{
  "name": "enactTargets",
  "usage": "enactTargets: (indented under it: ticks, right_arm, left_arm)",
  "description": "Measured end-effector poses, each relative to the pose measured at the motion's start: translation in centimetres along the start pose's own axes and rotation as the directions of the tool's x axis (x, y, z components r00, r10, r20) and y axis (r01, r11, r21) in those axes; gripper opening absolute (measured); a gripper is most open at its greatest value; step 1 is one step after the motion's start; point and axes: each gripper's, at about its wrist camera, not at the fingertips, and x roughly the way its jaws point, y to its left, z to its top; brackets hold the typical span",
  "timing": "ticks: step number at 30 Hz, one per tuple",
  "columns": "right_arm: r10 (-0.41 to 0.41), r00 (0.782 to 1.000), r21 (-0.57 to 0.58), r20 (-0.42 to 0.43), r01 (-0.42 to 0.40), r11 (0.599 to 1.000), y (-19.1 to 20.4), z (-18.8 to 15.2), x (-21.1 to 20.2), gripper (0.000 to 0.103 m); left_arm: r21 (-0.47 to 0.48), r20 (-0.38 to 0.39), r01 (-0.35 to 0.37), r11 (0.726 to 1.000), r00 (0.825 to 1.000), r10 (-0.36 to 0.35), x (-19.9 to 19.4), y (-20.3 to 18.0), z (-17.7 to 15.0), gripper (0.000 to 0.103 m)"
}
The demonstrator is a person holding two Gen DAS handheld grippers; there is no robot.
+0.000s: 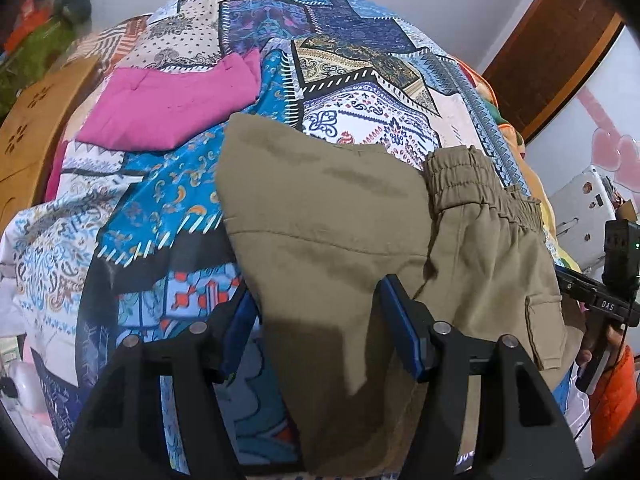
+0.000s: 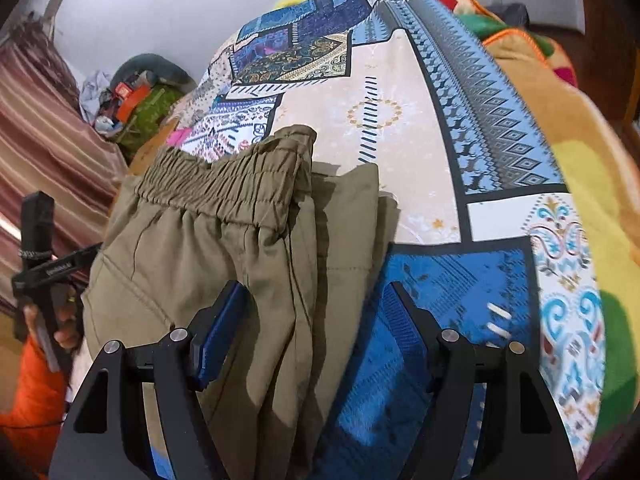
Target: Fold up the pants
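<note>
Khaki pants [image 1: 328, 240] with an elastic waistband [image 1: 472, 188] lie on a patchwork bedspread [image 1: 340, 52], partly folded over themselves. My left gripper [image 1: 316, 300] is open, its jaws wide on either side of the pants' left fold, with fabric between them. In the right wrist view the same pants [image 2: 240, 248] lie with the waistband [image 2: 224, 184] away from me. My right gripper [image 2: 316, 304] is open over the pants' right edge, the left finger [image 2: 216, 340] over the fabric and the right finger [image 2: 408, 328] over the bedspread [image 2: 400, 92].
A folded pink garment [image 1: 168, 108] lies on the bed at the far left. A wooden bed frame [image 1: 36, 132] curves along the left side. A striped curtain [image 2: 44, 140] and a clutter pile [image 2: 132, 100] stand beyond the bed. An orange blanket [image 2: 560, 92] lies to the right.
</note>
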Motion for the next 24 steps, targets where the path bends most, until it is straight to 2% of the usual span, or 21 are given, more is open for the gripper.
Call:
enactTargets:
  ticks: [3,6,8,13,16,24]
  right_arm:
    - [0.013,1.0,0.005,-0.007,-0.013,1.0,-0.1,0.4,0.4,0.067]
    - [0.039,0.999,0.01,-0.009,-0.039,0.999,-0.1,0.6,0.6,0.055]
    - [0.054,0.998,0.011,-0.011,-0.054,0.998,0.0,0.8,0.7,0.04]
    - [0.022,1.0,-0.013,0.006,-0.022,1.0,0.6,1.5,0.9,0.023]
    - [-0.013,0.999,-0.051,0.037,0.015,0.999,1.4,2.1,0.2,0.016]
    - [-0.035,0.987,-0.168,0.154,0.061,0.984,4.9,5.2,-2.6,0.015]
  left_arm:
    - [0.009,0.008,0.0,1.0,1.0,0.0,0.2,-0.2,0.4,0.054]
    - [0.02,0.021,-0.009,1.0,1.0,0.008,0.3,-0.7,0.8,0.042]
    - [0.034,0.03,-0.025,0.999,0.999,0.024,0.4,-1.3,1.0,0.032]
    - [0.057,0.049,-0.096,0.994,0.994,0.093,0.1,-2.3,1.7,0.008]
    - [0.065,0.075,-0.108,0.992,0.992,0.103,-0.9,-2.4,2.3,0.005]
    - [0.102,0.18,-0.173,0.98,0.972,0.153,-4.8,-3.0,4.8,0.003]
